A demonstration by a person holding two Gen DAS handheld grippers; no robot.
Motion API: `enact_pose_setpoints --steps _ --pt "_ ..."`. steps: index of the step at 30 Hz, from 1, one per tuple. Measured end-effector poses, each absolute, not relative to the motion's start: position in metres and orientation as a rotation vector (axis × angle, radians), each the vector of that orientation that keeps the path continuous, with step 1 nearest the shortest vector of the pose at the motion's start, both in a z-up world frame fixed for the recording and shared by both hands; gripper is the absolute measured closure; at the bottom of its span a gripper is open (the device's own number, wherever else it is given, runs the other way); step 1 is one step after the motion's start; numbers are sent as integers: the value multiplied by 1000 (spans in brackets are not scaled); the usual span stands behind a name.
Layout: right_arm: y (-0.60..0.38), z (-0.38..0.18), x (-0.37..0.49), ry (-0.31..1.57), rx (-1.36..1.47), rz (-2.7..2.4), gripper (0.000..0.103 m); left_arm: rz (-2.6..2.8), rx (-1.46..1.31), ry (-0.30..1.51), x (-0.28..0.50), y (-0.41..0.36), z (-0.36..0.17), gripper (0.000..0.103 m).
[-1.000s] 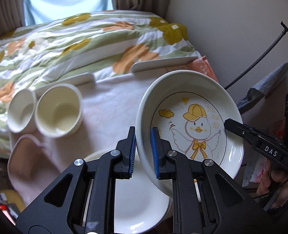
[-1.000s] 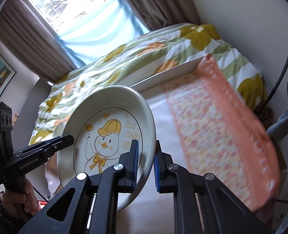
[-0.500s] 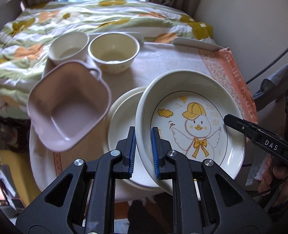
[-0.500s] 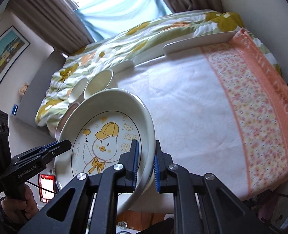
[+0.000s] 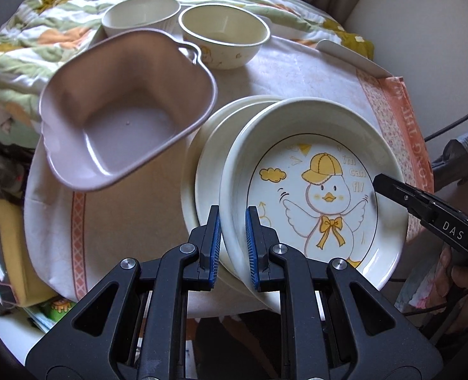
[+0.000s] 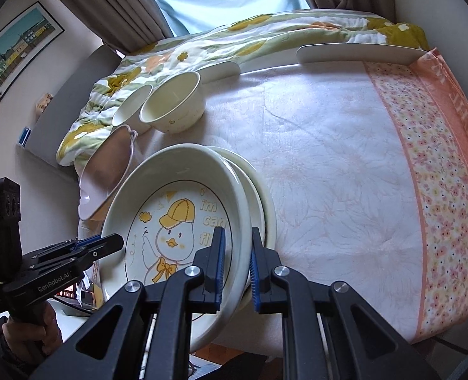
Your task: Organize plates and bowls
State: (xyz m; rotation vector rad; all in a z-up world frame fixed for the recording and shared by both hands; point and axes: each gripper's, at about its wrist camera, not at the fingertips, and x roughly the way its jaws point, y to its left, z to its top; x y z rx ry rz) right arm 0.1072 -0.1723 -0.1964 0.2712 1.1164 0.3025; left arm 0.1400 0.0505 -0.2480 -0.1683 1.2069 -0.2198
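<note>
Both grippers clamp the duck plate (image 5: 313, 171): left gripper (image 5: 232, 243) on its near rim, right gripper (image 6: 236, 266) on the opposite rim, over stacked cream plates (image 5: 208, 145). Around it, a white-and-orange floral tablecloth (image 6: 344, 158), pink square bowl (image 5: 123, 120), two cream bowls (image 5: 224, 36), a floral quilt (image 6: 265, 31) and curtained window behind.

Left gripper (image 5: 232, 243) clamps near rim of duck plate (image 5: 322, 190); right gripper (image 5: 392, 190) grips far rim. Plate sits tilted over stack of plain plates (image 5: 208, 145) on tablecloth (image 5: 123, 209). Pink square bowl (image 5: 123, 117) at left, w/ two cream bowls (image 5: 224, 36) behind it.
</note>
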Motion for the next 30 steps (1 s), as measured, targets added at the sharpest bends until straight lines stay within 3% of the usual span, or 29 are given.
enact_pose_setpoints --steps 15,30 --pt "-170 -208 122 1121 231 324 90 -176 -148 1225 147 42 -264 90" --pt "-162 -213 126 1113 86 322 90 -89 48 1200 152 17 -264 88"
